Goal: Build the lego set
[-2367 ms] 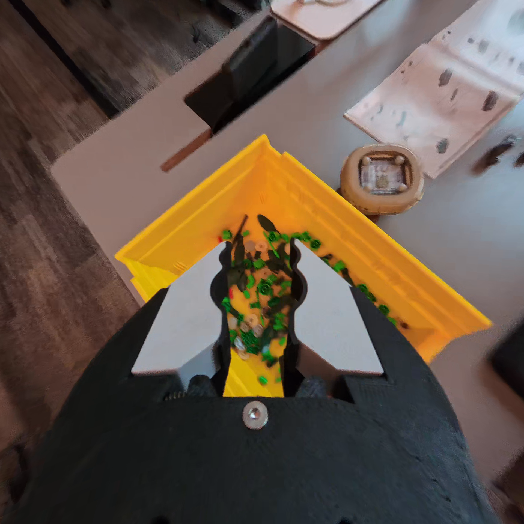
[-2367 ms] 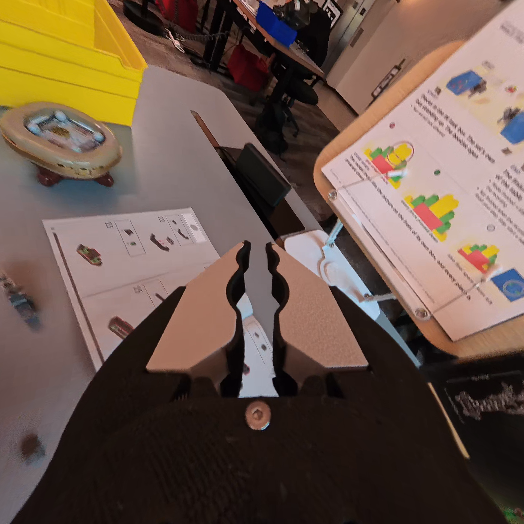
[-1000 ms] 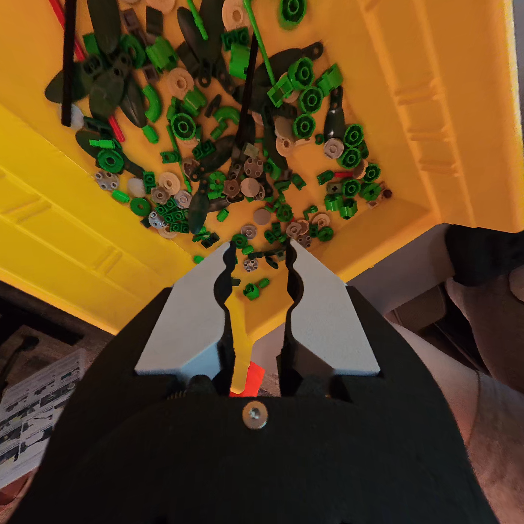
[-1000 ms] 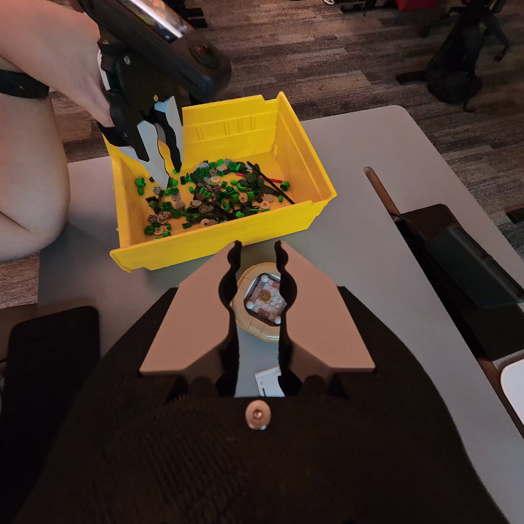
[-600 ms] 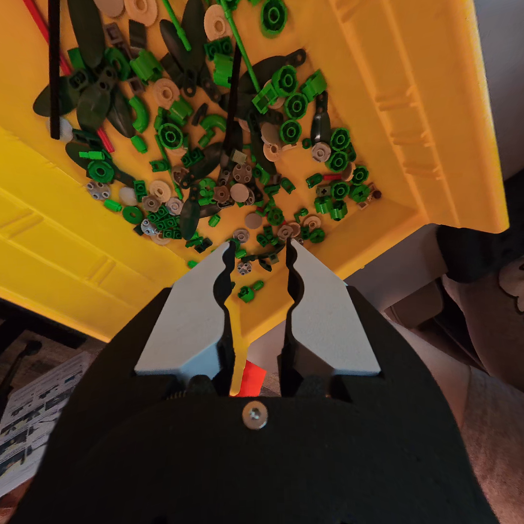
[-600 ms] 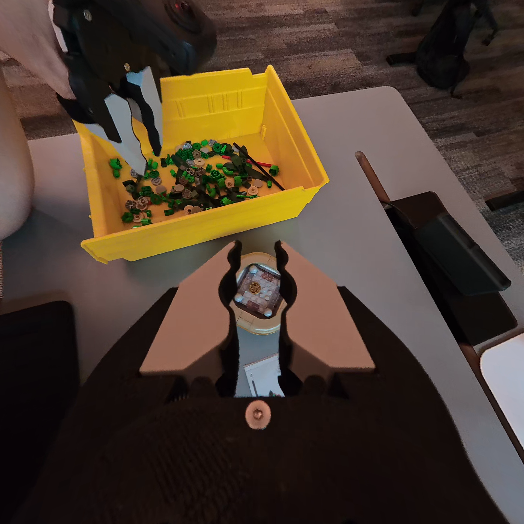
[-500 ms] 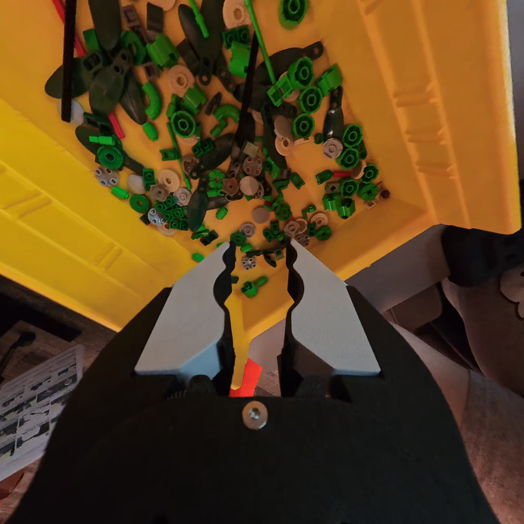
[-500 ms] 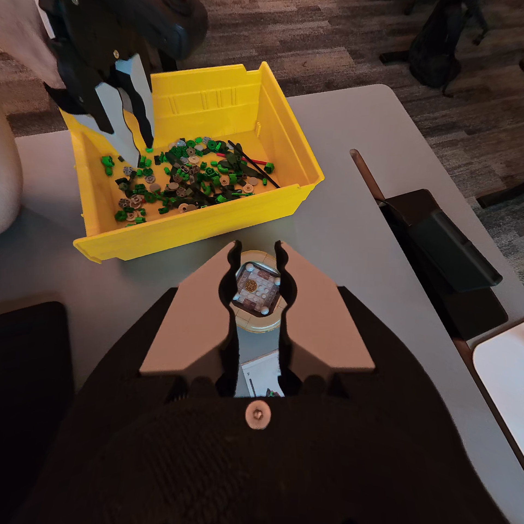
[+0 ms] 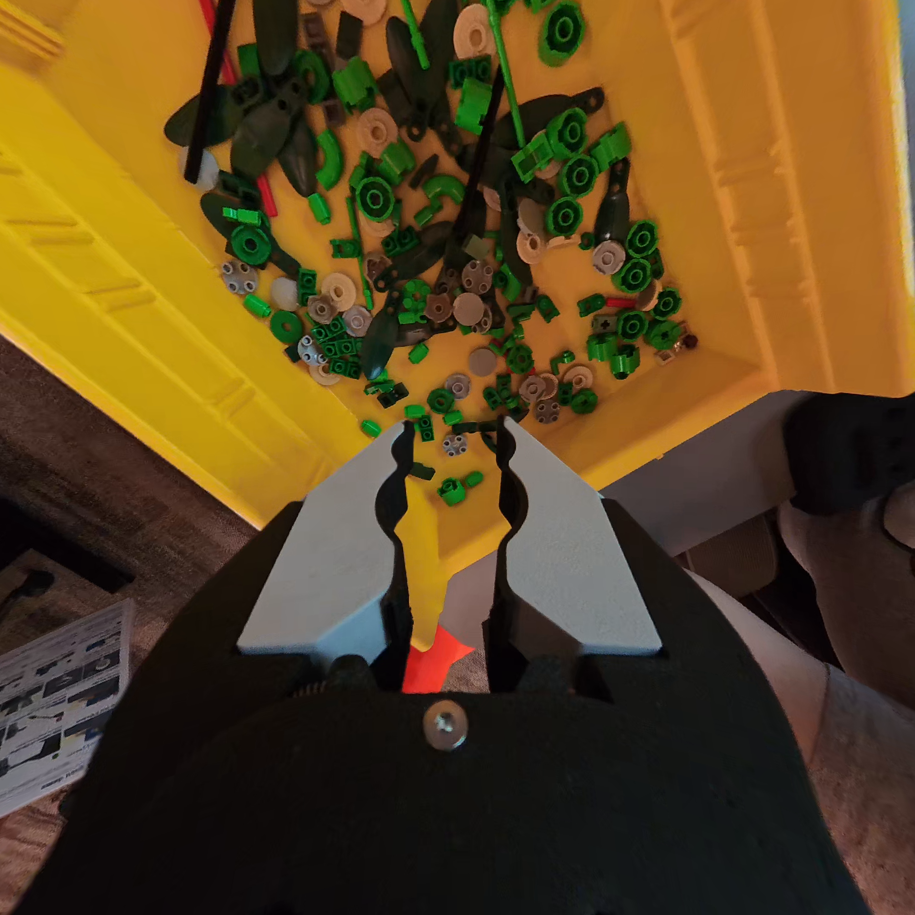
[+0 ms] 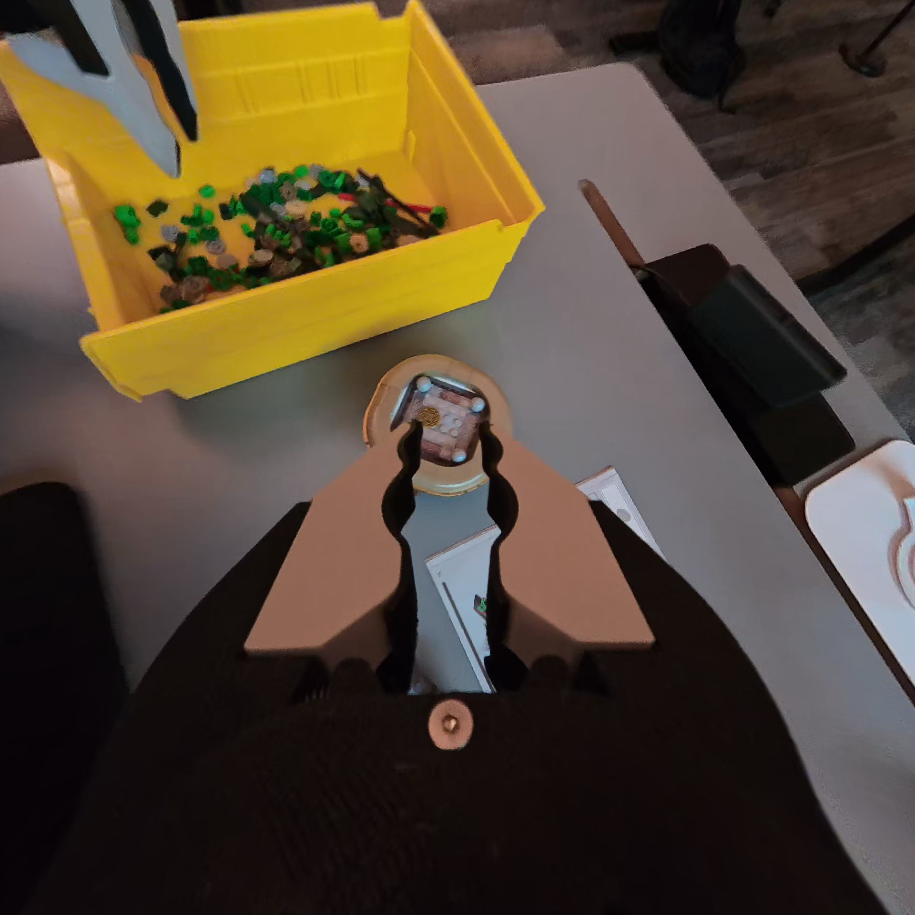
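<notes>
left gripper point(image 9: 453, 428) hung open, empty, over yellow bin point(image 10: 297, 317) at far left | loose pieces point(image 9: 445, 277) tiny, light, rigid (likely skittish; pinch edges) | right gripper point(image 10: 448, 438) open, empty, above tan pot model point(image 10: 435, 421) near bin

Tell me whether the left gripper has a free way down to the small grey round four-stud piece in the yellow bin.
Probably yes: the left gripper is open above the yellow bin, the grey piece lies uncovered between its fingertips, with only small green bits nearby.
</notes>
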### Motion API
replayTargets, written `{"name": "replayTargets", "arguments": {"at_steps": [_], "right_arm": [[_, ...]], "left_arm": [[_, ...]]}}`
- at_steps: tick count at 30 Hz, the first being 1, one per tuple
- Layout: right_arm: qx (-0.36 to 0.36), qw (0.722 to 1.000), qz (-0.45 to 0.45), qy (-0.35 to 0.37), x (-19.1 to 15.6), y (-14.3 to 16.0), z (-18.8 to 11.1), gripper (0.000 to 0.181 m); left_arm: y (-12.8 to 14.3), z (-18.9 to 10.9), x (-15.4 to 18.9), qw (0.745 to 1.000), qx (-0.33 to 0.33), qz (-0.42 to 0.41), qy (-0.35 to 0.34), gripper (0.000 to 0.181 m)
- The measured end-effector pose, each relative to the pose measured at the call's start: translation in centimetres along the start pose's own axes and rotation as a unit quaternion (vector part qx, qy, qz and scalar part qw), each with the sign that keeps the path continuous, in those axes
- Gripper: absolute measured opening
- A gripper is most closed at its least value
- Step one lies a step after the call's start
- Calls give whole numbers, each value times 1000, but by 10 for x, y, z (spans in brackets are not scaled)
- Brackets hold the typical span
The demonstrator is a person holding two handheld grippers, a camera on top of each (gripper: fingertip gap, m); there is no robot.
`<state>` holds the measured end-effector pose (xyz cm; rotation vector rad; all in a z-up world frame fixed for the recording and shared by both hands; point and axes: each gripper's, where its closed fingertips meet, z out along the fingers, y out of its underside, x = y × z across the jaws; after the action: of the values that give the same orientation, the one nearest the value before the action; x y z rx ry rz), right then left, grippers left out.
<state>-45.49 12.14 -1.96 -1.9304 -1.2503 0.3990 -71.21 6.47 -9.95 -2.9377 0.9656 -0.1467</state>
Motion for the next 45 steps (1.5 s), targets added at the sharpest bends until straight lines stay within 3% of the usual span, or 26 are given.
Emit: {"name": "replayTargets", "arguments": {"at_steps": [4, 9, 19, 45], "right_arm": [[-16, 1000, -15, 9, 8, 12, -1, 23], [-3, 999, -33, 16, 11, 6, -4, 23], [-27, 998, -42, 27, 23, 19, 9, 23], [-36, 995, -55, 79, 54, 25, -8, 23]], "left_arm": [[-3, 1, 2, 1000, -6, 8, -7, 33], [-4, 0, 2, 1000, -4, 15, -15, 32], [1, 7, -16, 999, -24, -25, -24, 30], [-7, 7, -44, 995, -22, -41, -86, 27]]}}
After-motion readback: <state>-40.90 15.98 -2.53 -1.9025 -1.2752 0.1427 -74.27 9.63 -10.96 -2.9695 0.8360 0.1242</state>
